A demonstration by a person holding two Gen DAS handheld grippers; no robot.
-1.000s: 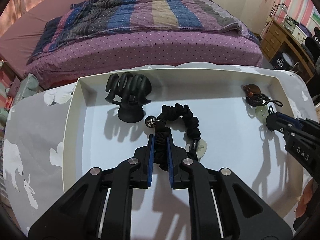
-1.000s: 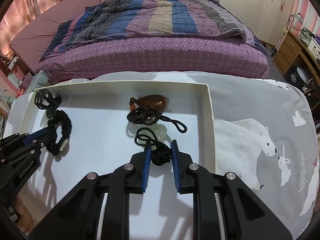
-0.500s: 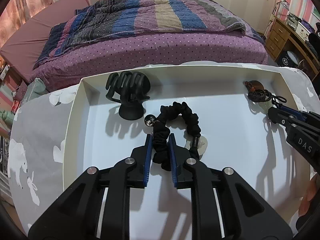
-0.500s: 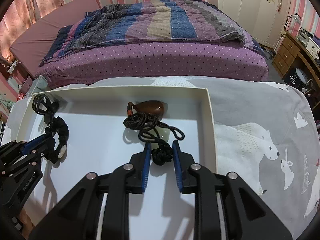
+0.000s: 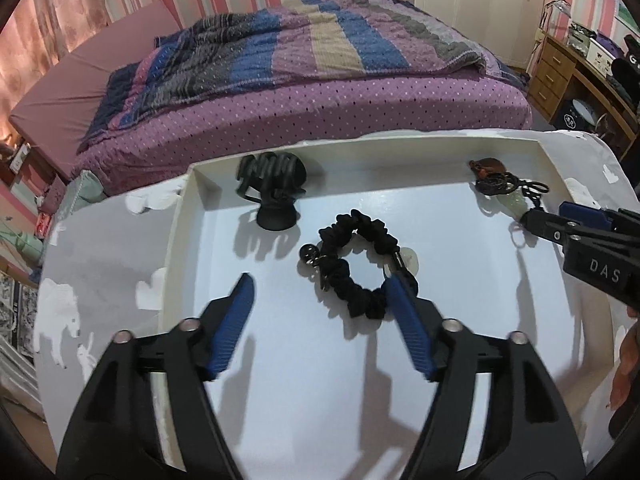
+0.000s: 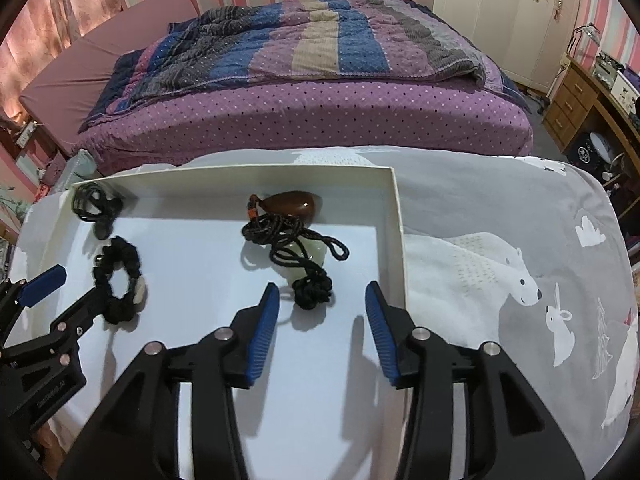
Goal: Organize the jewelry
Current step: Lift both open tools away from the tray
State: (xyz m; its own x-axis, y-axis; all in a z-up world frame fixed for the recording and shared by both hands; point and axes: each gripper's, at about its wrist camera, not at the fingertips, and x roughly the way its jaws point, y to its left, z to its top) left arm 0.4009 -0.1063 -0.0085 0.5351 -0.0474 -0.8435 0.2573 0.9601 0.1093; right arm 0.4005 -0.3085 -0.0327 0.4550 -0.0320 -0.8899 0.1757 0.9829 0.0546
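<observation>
A white tray (image 5: 182, 236) holds the jewelry. A black ruffled bracelet (image 5: 356, 264) with a bead and pale charm lies in its middle, just ahead of my open, empty left gripper (image 5: 320, 284). A black claw clip (image 5: 274, 188) sits at the tray's far left. A brown pendant on a black cord (image 6: 290, 205) and a pale pendant with a knotted black cord (image 6: 312, 288) lie near the tray's right wall (image 6: 396, 216). My right gripper (image 6: 322, 292) is open and empty, with the cord knot between its fingers. The bracelet also shows in the right wrist view (image 6: 118, 280).
The tray rests on a grey cloth with polar bears and rabbits (image 6: 500, 264). A bed with a striped quilt (image 6: 312, 64) stands behind. A wooden desk (image 6: 584, 92) is at the far right.
Both grippers have opened. The left let go of the black bracelet and the right let go of the knotted cord; both items now lie on the tray floor.
</observation>
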